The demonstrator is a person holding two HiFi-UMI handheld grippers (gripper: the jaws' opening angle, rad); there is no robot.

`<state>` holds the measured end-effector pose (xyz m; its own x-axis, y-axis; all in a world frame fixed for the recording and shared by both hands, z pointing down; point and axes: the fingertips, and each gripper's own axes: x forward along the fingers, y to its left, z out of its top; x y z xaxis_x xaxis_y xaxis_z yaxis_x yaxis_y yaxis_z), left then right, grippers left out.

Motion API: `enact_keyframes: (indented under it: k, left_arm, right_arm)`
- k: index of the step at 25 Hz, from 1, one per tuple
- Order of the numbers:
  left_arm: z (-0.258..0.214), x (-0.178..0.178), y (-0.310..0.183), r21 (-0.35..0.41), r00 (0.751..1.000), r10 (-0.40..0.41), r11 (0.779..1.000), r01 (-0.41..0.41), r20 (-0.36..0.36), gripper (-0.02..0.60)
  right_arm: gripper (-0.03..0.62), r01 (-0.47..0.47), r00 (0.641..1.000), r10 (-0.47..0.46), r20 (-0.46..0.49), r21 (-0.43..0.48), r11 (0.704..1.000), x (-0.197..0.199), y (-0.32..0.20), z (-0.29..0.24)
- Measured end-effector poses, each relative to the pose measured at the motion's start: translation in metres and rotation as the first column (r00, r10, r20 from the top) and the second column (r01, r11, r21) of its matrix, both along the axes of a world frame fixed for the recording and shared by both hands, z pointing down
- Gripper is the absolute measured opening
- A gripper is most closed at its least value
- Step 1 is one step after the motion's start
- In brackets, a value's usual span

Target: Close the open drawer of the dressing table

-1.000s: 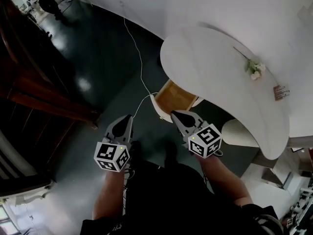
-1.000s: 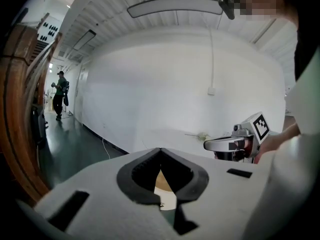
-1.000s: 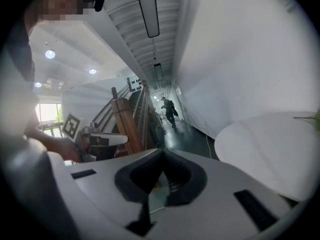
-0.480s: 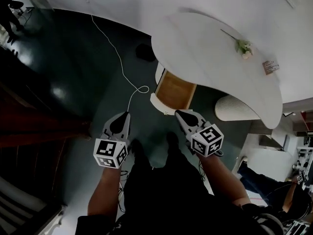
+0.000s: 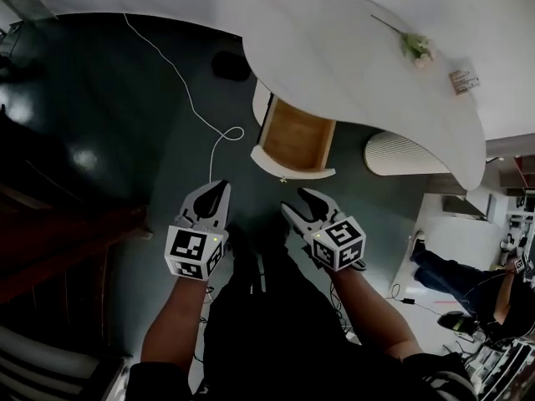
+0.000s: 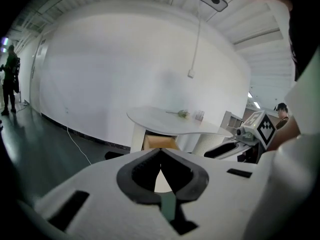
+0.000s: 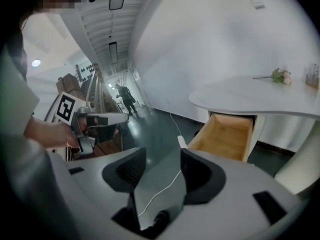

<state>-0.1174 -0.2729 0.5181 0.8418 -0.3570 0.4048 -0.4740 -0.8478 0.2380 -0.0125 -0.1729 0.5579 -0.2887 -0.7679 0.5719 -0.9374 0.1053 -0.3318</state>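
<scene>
two grippers hang short of the open drawer [image 5: 294, 143], which juts from under the dressing table [image 5: 359, 57] toward the person, its long axis running straight ahead. the right gripper [image 5: 296, 202], the nearer, has fingers just opening, nothing between them. the left gripper [image 5: 219, 190] has fingers pressed together, empty.

right gripper [image 7: 163, 152]: fingers have just opened, nothing between | drawer [image 5: 297, 140]: more of inside shows from above
</scene>
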Motion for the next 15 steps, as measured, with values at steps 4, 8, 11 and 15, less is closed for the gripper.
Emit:
enact_keyframes:
  k: [4,8,11,15]
  left_arm:
    - [0.034,0.023,0.007,-0.044,0.999,0.039,0.998,-0.04,-0.016,0.0]
    - [0.074,0.035,0.012,-0.051,0.997,0.079,0.996,-0.079,0.0,0.0]
    - [0.098,0.037,0.014,-0.03,0.994,0.107,0.994,-0.107,0.027,0.0]
    - [0.132,0.04,0.01,-0.013,0.99,0.131,0.991,-0.13,0.053,0.0]
  right_arm:
    - [0.227,-0.036,0.999,0.037,0.014,-0.059,0.998,0.0,0.005,0.051]
    - [0.227,-0.102,0.995,0.103,-0.001,-0.109,0.989,0.004,0.011,0.105]
    - [0.212,-0.146,0.989,0.142,-0.04,-0.129,0.981,0.01,0.016,0.138]
    - [0.157,-0.189,0.979,0.178,-0.103,-0.112,0.976,0.023,0.008,0.173]
